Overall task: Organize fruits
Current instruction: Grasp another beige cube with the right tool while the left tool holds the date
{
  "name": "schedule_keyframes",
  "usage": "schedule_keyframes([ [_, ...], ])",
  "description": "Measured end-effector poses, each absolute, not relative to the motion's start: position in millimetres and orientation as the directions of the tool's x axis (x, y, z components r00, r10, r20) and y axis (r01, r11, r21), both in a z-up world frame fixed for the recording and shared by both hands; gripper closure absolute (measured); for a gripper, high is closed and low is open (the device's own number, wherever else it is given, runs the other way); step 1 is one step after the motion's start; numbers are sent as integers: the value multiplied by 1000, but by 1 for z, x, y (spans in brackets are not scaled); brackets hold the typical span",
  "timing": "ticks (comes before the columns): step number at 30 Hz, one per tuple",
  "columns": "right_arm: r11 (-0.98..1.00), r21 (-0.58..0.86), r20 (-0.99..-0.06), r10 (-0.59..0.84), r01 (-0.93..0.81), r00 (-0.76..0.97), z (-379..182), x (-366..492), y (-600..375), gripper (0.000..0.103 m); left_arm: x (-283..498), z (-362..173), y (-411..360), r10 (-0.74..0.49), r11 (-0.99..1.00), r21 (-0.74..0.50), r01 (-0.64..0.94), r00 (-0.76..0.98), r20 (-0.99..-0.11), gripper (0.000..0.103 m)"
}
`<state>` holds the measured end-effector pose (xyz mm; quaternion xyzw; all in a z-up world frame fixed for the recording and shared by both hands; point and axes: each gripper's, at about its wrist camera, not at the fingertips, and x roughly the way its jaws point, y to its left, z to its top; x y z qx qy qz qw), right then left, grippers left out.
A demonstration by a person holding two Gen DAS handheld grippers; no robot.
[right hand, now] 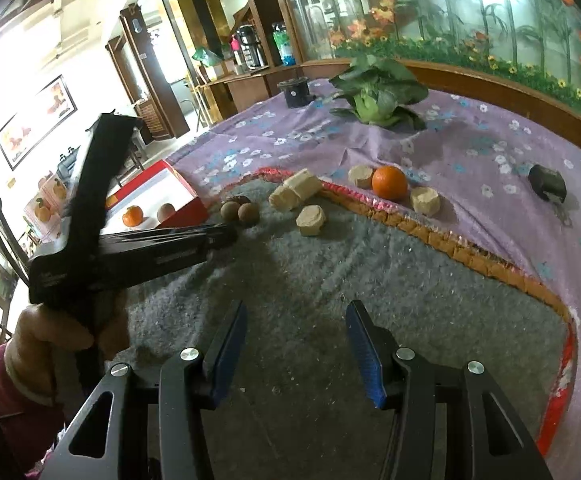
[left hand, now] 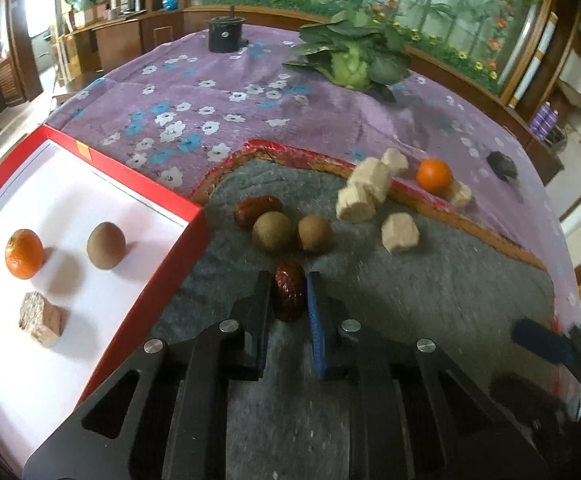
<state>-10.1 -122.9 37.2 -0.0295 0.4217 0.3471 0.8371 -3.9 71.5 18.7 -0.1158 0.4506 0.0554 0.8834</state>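
Observation:
My left gripper (left hand: 289,294) is shut on a dark red date (left hand: 288,296), low over the grey mat (left hand: 410,292). Ahead lie another red date (left hand: 256,210), two brown kiwis (left hand: 272,231) (left hand: 314,233), several beige chunks (left hand: 364,190) and an orange (left hand: 433,176). The red box with a white floor (left hand: 122,208) at the left holds an orange (left hand: 24,254), a brown round fruit (left hand: 105,245) and a brown chunk (left hand: 42,319). My right gripper (right hand: 296,344) is open and empty above the mat (right hand: 330,272); the left gripper's body (right hand: 138,252) shows at its left.
A leafy green cabbage (left hand: 350,56) and a black cylinder (left hand: 225,34) stand at the back of the purple flowered cloth (left hand: 210,100). A small black object (left hand: 501,164) lies at the far right. The table edge drops off at the left and right.

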Motion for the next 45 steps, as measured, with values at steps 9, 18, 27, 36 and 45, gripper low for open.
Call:
schedule_keyframes([
  [9,785,230,-722,534,-575,440,41,12,-100,53,-27,42,73,10,984,-100,-145,612,-791,87],
  [18,820,136,-763,445,-556,469,30,54,-51,54,-43,57,103,18,985,-95,-147,625,-781,87],
  [27,836,88,-795,387,-542,468,24,48,-51,81,-60,60,137,72,975,-79,-210,626,-776,87],
  [36,808,187,-761,479,-559,437,44,-1,-49,81,-85,64,163,116,964,-68,-258,634,-765,87],
  [45,695,174,-729,567,-698,383,67,-51,16,82,-116,61,205,176,936,-60,-346,611,-772,87],
])
